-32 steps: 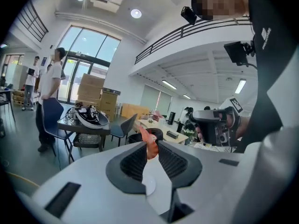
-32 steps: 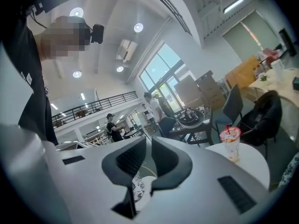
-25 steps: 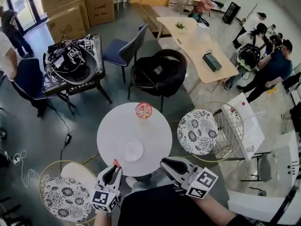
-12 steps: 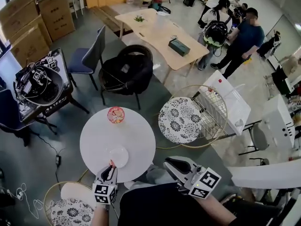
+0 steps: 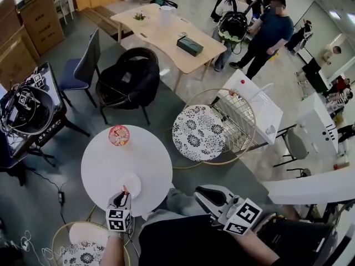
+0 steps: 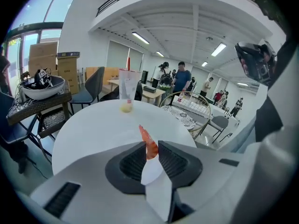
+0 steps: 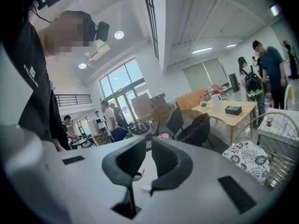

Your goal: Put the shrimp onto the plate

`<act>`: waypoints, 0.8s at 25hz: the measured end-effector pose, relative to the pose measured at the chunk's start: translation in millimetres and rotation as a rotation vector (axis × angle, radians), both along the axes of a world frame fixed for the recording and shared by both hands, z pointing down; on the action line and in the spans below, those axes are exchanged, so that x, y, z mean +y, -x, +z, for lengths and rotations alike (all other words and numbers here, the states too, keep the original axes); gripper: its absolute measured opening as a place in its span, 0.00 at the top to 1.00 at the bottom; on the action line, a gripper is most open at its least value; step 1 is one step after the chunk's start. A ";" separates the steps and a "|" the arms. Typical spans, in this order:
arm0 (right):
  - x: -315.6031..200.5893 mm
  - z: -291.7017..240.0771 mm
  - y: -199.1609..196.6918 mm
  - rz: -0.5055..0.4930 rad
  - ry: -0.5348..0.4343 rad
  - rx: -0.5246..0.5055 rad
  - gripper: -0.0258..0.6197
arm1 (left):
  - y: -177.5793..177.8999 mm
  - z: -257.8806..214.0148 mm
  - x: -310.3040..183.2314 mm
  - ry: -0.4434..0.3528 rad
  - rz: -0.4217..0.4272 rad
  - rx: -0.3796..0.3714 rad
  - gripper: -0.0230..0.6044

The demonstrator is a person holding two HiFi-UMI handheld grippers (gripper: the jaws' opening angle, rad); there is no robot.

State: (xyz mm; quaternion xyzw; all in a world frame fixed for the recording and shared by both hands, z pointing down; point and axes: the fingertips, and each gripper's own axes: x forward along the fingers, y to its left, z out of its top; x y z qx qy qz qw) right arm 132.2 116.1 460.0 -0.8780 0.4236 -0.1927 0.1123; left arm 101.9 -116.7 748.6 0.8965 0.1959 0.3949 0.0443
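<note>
The left gripper (image 6: 149, 146) is clamped on an orange shrimp (image 6: 150, 143), holding it over the near edge of a white plate (image 5: 132, 182) on a round white table (image 5: 105, 159). A red cup (image 5: 118, 135) stands at the table's far edge. The right gripper (image 7: 147, 158), jaws slightly apart and empty, hangs off to the right of the table.

A red-topped cup (image 5: 118, 135) stands on the round white table (image 5: 152, 162), a patterned stool (image 5: 198, 133) nearby.
</note>
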 end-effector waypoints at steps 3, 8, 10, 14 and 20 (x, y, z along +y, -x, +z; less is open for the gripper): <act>0.0 6.1 2.2 0.006 0.030 -0.005 0.89 | -1.8 14.8 -1.6 -0.017 0.013 -0.027 0.84; -3.5 14.8 4.5 -0.002 0.058 -0.023 0.89 | -3.7 35.4 -5.5 -0.024 0.004 -0.078 0.84; -3.6 18.3 4.4 -0.002 0.062 -0.031 0.89 | -4.6 42.6 -5.4 -0.030 0.010 -0.091 0.84; -2.3 22.4 4.8 -0.005 0.086 -0.035 0.89 | -6.4 52.9 -4.1 -0.030 0.017 -0.114 0.84; 4.1 25.2 -0.2 0.007 0.094 -0.046 0.89 | -9.0 61.9 -2.3 -0.037 0.027 -0.136 0.84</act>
